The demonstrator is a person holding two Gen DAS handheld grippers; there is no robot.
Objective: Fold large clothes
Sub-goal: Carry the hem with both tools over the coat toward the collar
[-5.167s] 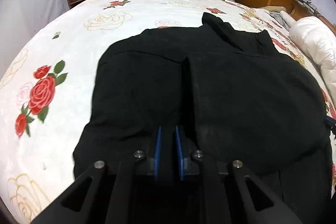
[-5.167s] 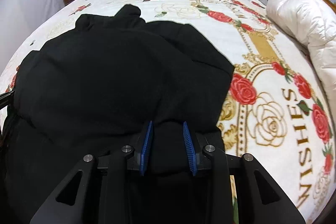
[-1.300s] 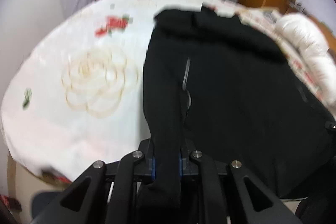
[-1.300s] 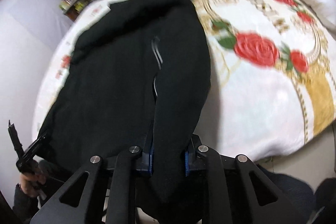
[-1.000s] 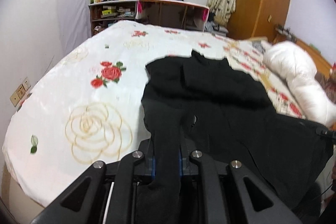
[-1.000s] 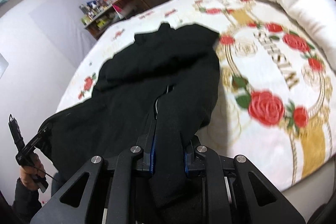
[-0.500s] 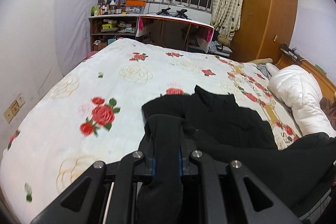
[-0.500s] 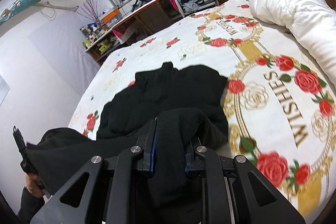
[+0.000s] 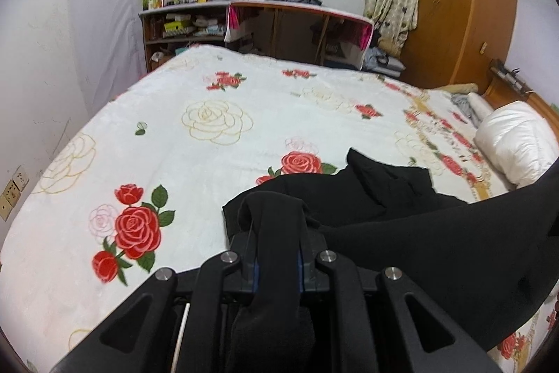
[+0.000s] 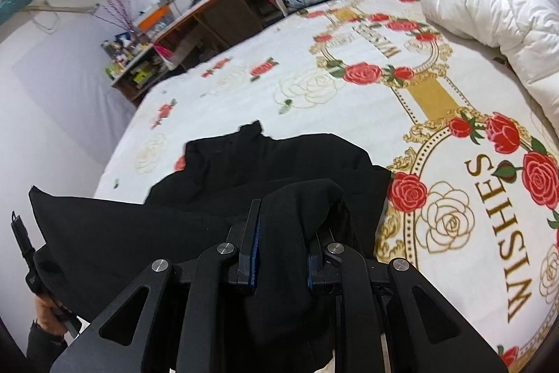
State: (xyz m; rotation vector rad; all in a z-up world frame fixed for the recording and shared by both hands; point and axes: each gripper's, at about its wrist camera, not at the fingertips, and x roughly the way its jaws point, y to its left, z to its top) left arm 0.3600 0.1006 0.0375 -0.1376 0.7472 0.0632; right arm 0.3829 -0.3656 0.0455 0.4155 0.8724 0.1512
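Both clamped on the garment point(image 9: 401, 233): left hand-held gripper point(image 9: 276, 264) and right hand-held gripper point(image 10: 281, 263) each pinch a hem corner, so I judge the edge stays taut between them for the fold. Collar end rests on the bed point(image 9: 209, 163), pointing to 12 o'clock; long axis runs 6–12, near half lifted.

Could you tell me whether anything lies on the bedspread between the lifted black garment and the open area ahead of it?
Nothing visible does. The bedspread ahead of the black garment is bare; the white duvet sits off to the side.
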